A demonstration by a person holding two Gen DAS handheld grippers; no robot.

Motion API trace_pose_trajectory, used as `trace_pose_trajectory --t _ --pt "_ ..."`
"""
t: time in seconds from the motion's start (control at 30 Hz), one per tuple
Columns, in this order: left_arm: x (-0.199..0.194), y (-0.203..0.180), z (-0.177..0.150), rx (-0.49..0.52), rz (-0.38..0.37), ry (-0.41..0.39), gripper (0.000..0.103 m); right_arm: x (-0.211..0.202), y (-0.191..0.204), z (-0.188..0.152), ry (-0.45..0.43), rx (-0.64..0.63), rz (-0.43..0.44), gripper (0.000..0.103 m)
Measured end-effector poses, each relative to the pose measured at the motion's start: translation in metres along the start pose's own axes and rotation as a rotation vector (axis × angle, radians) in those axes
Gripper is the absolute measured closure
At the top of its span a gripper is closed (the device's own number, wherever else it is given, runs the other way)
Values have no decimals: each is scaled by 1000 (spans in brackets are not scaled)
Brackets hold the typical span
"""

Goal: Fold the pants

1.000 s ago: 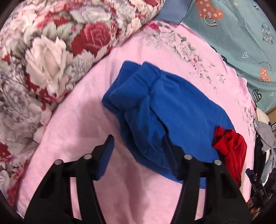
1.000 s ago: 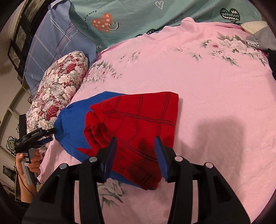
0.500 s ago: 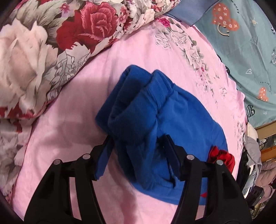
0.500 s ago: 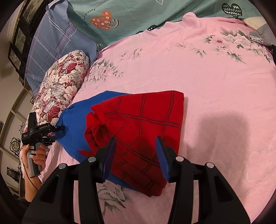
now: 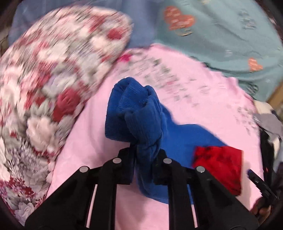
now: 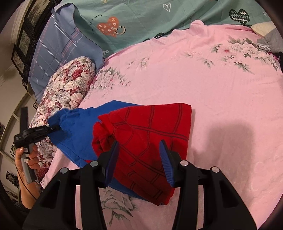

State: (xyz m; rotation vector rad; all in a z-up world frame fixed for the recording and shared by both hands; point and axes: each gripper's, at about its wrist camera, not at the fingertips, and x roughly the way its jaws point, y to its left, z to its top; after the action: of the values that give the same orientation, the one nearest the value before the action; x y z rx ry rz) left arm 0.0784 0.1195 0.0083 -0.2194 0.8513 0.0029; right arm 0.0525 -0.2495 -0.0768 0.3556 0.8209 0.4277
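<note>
Pinching pants (image 5: 141, 113) cuff: left gripper (image 5: 144, 155), jaws just closed; right gripper (image 6: 139, 159) half-open, empty; pink sheet (image 6: 221, 99) clear rightward; quilt (image 6: 141, 16) reads "worry".

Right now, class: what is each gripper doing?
Left gripper: just closed on the blue pants.
Right gripper: open, holding nothing, over the red part.

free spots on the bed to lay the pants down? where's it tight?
Bare pink sheet lies right of the red part and beyond it, up to the teal quilt. Tight on the left: the blue part, clamped in the left gripper, sits near the floral bolster. Clothes crowd the far right corner.
</note>
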Motion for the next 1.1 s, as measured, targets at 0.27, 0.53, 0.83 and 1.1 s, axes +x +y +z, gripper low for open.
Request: trace_pose_trajectory --t 0.27,0.53,0.83,1.1 --pt "-7 -126 -28 294 -285 71 89 -20 -13 -5 -41 38 1 56" --pt "75 -161 -72 385 -333 346 76 -25 -24 -7 -34 82 -48 54" --pt "29 -95 -40 132 -619 263 6 -19 -13 8 -45 125 52 28" --pt "51 -53 -41 68 -263 182 6 -4 1 16 12 171 173 25"
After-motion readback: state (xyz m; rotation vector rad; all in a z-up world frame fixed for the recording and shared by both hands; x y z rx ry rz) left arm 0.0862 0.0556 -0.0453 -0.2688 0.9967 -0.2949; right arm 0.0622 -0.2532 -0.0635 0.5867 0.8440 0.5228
